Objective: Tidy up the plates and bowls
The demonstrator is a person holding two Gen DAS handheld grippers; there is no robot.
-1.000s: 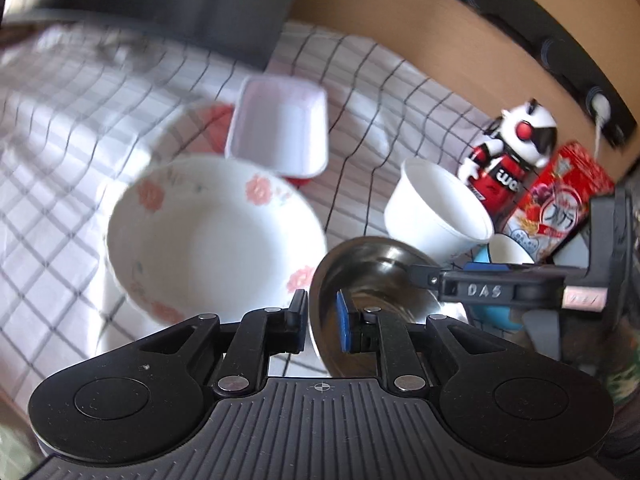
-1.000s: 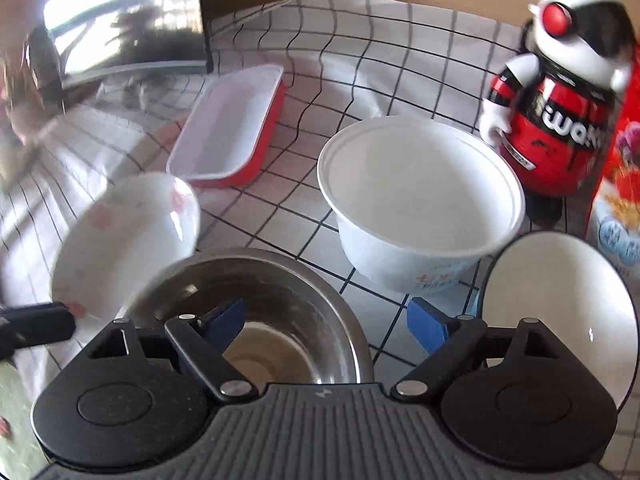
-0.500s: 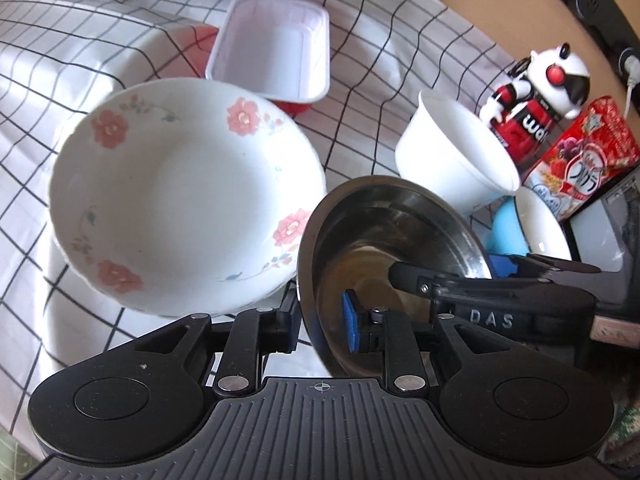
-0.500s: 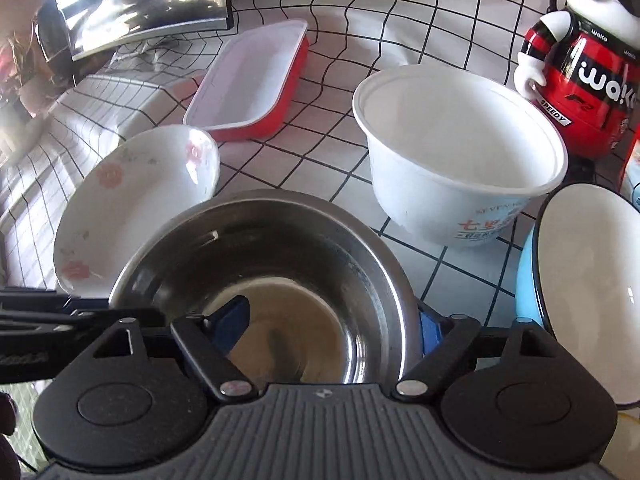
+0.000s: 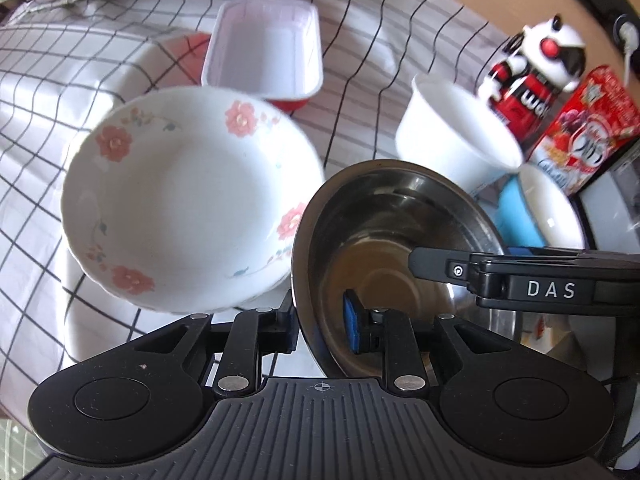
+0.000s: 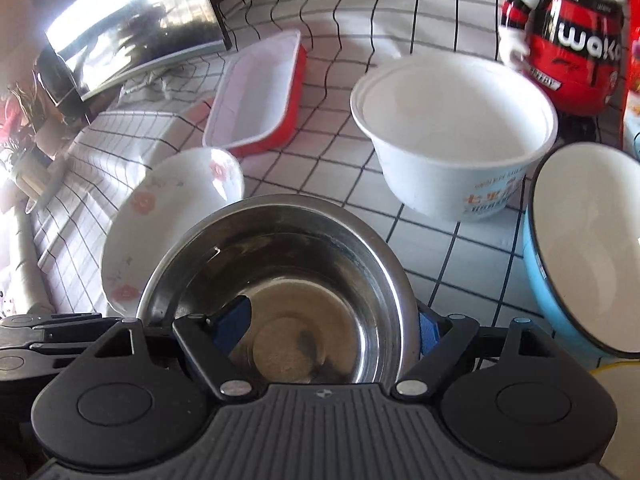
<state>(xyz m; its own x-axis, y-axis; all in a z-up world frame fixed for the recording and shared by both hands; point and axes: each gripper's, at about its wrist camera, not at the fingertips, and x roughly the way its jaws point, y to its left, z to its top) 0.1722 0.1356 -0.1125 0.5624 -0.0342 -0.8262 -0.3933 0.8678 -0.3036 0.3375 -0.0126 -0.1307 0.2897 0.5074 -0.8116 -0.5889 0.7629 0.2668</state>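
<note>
Both tongs straddle the steel bowl (image 5: 400,240) on the counter (image 6: 420,240): left tongs (image 5: 322,320) just eased apart over its left rim, right tongs (image 6: 332,328) spread across its right wall, neither clamping.

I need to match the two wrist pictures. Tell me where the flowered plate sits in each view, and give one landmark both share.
Left wrist: the flowered plate fills the left-centre, just left of the steel bowl.
Right wrist: the flowered plate lies left of centre, partly behind the steel bowl's rim.
Shared landmark: the red-sided white tray beyond the plate.
</note>
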